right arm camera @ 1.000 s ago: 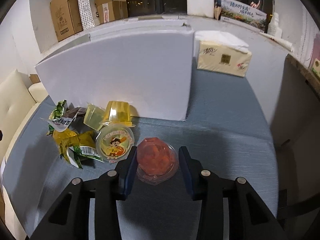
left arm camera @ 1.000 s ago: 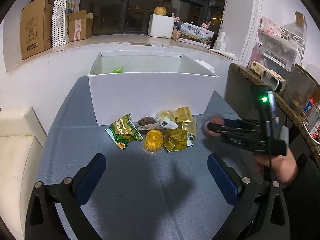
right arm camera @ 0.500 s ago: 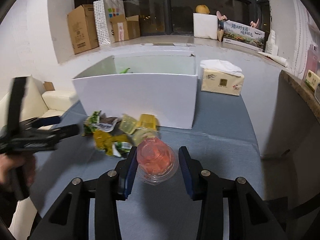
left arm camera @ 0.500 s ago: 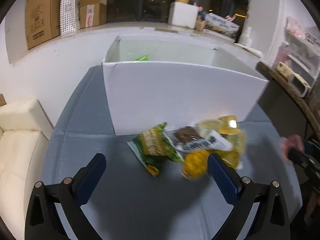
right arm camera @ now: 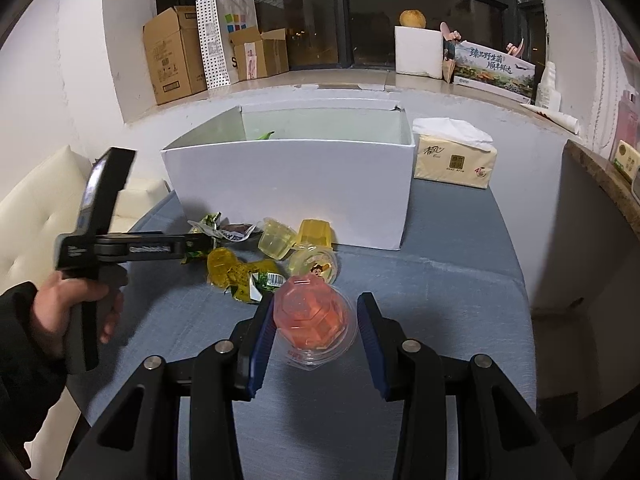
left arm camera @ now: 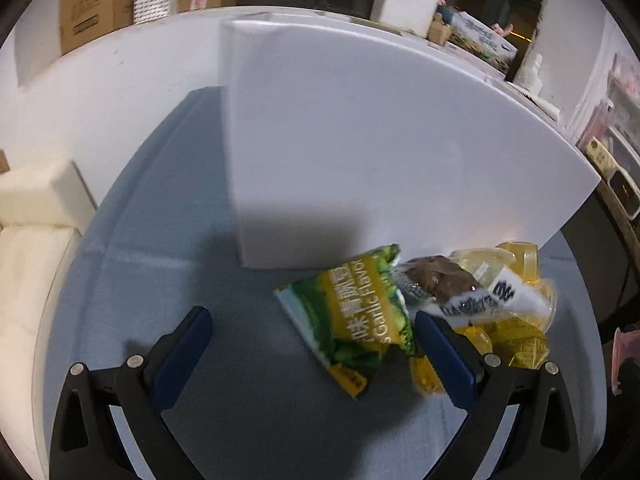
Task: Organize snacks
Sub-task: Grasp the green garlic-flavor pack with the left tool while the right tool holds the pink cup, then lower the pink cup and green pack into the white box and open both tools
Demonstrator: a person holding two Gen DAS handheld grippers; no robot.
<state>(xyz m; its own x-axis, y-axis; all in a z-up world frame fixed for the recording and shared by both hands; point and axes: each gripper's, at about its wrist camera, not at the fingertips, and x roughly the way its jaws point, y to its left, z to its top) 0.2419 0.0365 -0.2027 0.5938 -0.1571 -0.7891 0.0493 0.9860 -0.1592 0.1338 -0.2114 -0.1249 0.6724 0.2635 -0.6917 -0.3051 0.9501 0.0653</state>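
My right gripper (right arm camera: 316, 320) is shut on a pink jelly cup (right arm camera: 314, 318) and holds it above the blue table. My left gripper (left arm camera: 312, 340) is open, low over the table, with the green snack packet (left arm camera: 356, 312) partly between its fingers. It also shows in the right wrist view (right arm camera: 192, 246) at the left edge of the snack pile. The pile holds a brown snack packet (left arm camera: 444, 280), yellow jelly cups (right arm camera: 276, 240) and a round lidded cup (right arm camera: 314, 266). The white box (right arm camera: 292, 184) stands behind the pile, open on top, with something green inside.
A tissue pack (right arm camera: 454, 156) sits right of the box. A cream sofa (right arm camera: 36, 208) stands left of the table. Cardboard boxes (right arm camera: 172, 54) and a paper bag line the window ledge. A counter edge (right arm camera: 604, 176) is at the right.
My left gripper has dropped and moved in close to the green packet at the pile's left edge. My right gripper has lifted and drawn back with the pink jelly cup still held.
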